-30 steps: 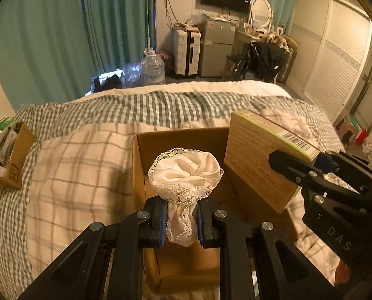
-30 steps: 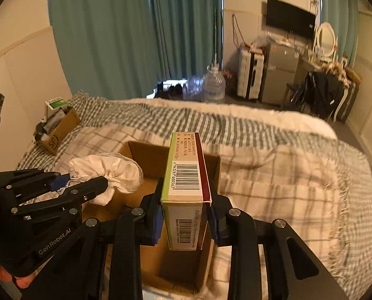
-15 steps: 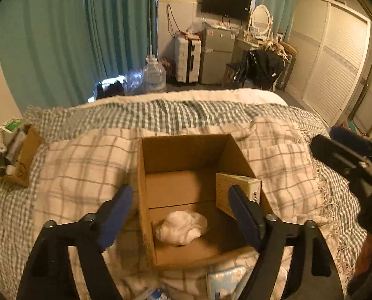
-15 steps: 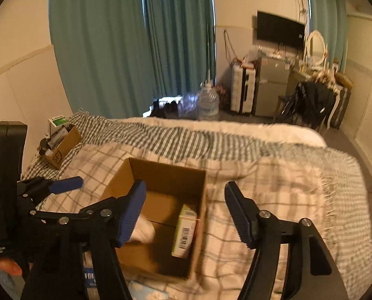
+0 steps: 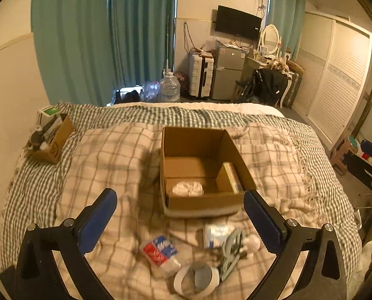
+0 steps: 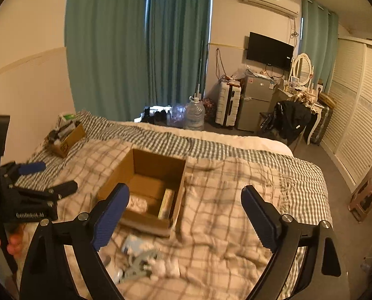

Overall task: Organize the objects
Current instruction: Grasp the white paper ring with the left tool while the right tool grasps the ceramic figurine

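An open cardboard box sits mid-bed. Inside lie a white lace cloth bundle and a green-edged carton leaning on the right wall. My left gripper is open and empty, held back from the box above loose items: a red-and-blue packet, a tape roll, pale green scissors and a small white pack. My right gripper is open and empty, to the right of the left one.
A small cardboard box of oddments sits at the bed's far left by the wall. The checked blanket covers the bed. Beyond the bed stand a water jug, a suitcase, a small fridge and a chair with dark clothes.
Both grippers let go: the cloth bundle and the carton dropped into the box. Both grippers then opened wide and pulled back and up, so the loose items in front came into view.
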{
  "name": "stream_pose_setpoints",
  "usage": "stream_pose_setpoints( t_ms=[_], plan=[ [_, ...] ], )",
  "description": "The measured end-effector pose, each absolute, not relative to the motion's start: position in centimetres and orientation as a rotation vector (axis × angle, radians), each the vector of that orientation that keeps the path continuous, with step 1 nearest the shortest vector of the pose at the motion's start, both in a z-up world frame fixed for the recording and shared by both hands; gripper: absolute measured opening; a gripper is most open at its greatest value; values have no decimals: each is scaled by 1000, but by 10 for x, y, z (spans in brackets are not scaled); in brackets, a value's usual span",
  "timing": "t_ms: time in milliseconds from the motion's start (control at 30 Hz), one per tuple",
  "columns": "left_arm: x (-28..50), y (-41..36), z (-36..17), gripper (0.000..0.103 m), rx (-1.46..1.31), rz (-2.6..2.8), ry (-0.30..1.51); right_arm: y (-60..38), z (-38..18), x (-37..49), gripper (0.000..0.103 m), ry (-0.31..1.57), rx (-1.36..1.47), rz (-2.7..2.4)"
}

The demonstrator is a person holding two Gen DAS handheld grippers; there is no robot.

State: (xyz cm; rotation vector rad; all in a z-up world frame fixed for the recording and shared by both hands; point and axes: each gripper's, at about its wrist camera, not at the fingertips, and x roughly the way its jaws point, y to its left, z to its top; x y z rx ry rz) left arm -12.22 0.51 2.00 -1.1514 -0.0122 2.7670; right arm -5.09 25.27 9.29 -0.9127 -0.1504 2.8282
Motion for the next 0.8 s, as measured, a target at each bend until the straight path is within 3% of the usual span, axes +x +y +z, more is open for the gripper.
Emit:
stream_pose_setpoints(
  t_ms=[367,800],
  plan=[
    [-72,15,-78,103,-1379,2714,-47,259,-1,-10,91,-108,-1088,2785],
    [-67,31,-163,103,-1600,2571,-22,257,-95,-40,91,-129,-1331,2708]
  ],
)
